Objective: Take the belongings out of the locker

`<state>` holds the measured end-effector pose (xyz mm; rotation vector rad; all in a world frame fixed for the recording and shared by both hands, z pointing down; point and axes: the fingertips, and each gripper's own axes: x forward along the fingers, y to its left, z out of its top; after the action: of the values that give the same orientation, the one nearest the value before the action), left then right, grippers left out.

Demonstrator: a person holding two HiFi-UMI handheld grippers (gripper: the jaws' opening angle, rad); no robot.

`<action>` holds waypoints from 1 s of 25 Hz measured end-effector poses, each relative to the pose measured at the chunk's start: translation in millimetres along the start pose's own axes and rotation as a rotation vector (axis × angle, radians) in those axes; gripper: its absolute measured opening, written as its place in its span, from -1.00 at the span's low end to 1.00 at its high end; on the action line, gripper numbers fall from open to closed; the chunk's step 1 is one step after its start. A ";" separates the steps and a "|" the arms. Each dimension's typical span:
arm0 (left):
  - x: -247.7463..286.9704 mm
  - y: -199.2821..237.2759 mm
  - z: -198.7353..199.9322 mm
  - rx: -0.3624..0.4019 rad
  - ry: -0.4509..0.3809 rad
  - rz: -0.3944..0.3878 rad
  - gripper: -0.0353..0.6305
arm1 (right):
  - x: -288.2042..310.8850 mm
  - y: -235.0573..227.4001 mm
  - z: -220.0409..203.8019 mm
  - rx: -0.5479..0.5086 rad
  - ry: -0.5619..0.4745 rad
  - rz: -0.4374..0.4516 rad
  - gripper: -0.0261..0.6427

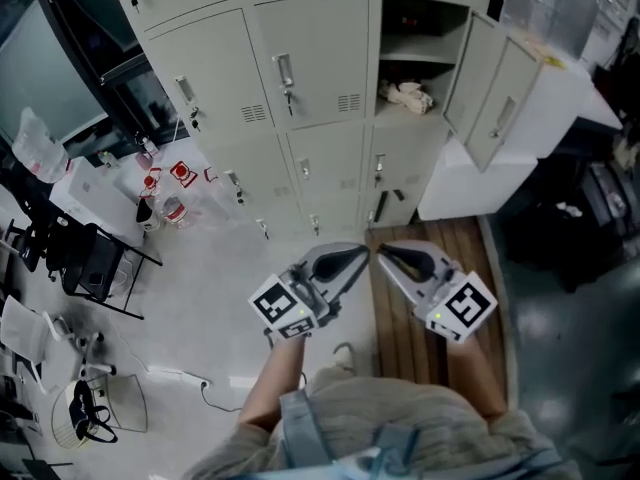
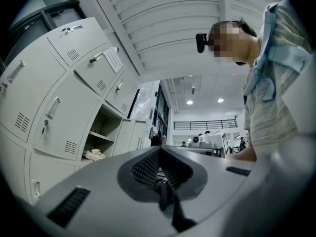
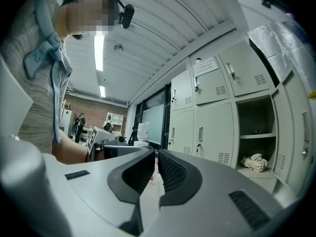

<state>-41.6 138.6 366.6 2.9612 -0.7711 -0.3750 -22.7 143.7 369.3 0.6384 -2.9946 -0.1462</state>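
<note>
One locker (image 1: 422, 56) in the grey bank stands with its door (image 1: 492, 90) swung out to the right. A crumpled white cloth (image 1: 405, 95) lies on its lower shelf, also in the left gripper view (image 2: 94, 155) and the right gripper view (image 3: 255, 162). A small dark item (image 3: 256, 131) rests on the shelf above. My left gripper (image 1: 362, 255) (image 2: 159, 149) and right gripper (image 1: 384, 252) (image 3: 155, 152) are side by side, well short of the lockers, tips nearly meeting. Both are shut with nothing between their jaws.
A slatted wooden platform (image 1: 430, 303) lies on the floor under my right gripper. A white cabinet (image 1: 480, 183) stands behind the open door. At the left are a table with bottles (image 1: 160, 193), black chairs (image 1: 90, 263) and a cable on the floor (image 1: 190, 378).
</note>
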 end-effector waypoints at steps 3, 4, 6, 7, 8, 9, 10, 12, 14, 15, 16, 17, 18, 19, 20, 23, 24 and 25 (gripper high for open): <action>-5.2 26.1 2.8 -0.003 0.001 -0.009 -0.88 | 21.3 -12.4 -0.1 0.007 0.004 -0.022 -0.91; -5.9 34.2 3.5 -0.002 0.000 -0.009 -0.88 | 27.5 -16.6 -0.9 0.009 0.009 -0.026 -0.91; -6.0 48.8 4.9 -0.003 -0.007 -0.006 -0.88 | 38.9 -22.8 -2.9 0.004 0.020 -0.022 -0.91; -5.4 54.8 5.9 -0.005 -0.012 -0.007 -0.88 | 44.2 -25.2 -2.8 -0.001 0.023 -0.019 -0.91; -4.3 60.1 7.0 -0.006 -0.015 -0.011 -0.88 | 49.1 -28.0 -2.0 -0.006 0.024 -0.017 -0.91; -2.9 65.1 7.9 -0.006 -0.017 -0.015 -0.88 | 53.8 -31.4 -1.0 -0.011 0.023 -0.018 -0.91; -1.4 70.2 8.3 -0.006 -0.017 -0.019 -0.88 | 58.5 -35.3 -0.1 -0.016 0.021 -0.018 -0.91; 1.8 81.3 8.9 -0.006 -0.016 -0.020 -0.88 | 67.1 -44.1 0.8 -0.017 0.028 -0.018 -0.91; 6.3 92.9 10.6 -0.005 -0.019 -0.018 -0.88 | 74.3 -54.8 0.9 -0.015 0.033 -0.016 -0.91; 8.8 99.0 11.3 -0.003 -0.019 -0.017 -0.88 | 77.7 -61.1 0.3 -0.015 0.031 -0.014 -0.91; 11.6 105.6 11.5 -0.001 -0.018 -0.015 -0.88 | 81.5 -68.1 -1.0 -0.016 0.030 -0.013 -0.91; 14.5 113.1 10.9 0.000 -0.014 -0.013 -0.88 | 85.4 -75.9 -3.4 -0.019 0.031 -0.012 -0.91; 17.7 121.0 9.8 0.000 -0.010 -0.009 -0.88 | 89.3 -84.6 -6.8 -0.024 0.033 -0.011 -0.91; 21.4 129.1 8.4 -0.002 -0.004 -0.006 -0.88 | 93.0 -94.2 -10.7 -0.028 0.038 -0.013 -0.91; 25.8 137.6 6.8 -0.004 0.002 -0.005 -0.88 | 96.5 -104.5 -13.9 -0.027 0.042 -0.015 -0.91; 43.3 165.7 2.6 -0.006 0.024 -0.004 -0.88 | 106.6 -138.2 -19.6 0.003 0.043 -0.027 -0.91; 50.1 175.2 1.3 -0.010 0.026 -0.005 -0.88 | 109.3 -149.0 -21.5 0.016 0.049 -0.031 -0.91; 57.3 184.5 0.3 -0.015 0.027 -0.006 -0.88 | 111.8 -159.5 -23.3 0.025 0.058 -0.036 -0.91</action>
<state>-80.4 -50.5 375.3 2.9487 -0.7541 -0.3390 -58.1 -48.9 381.2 0.6867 -2.9346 -0.0911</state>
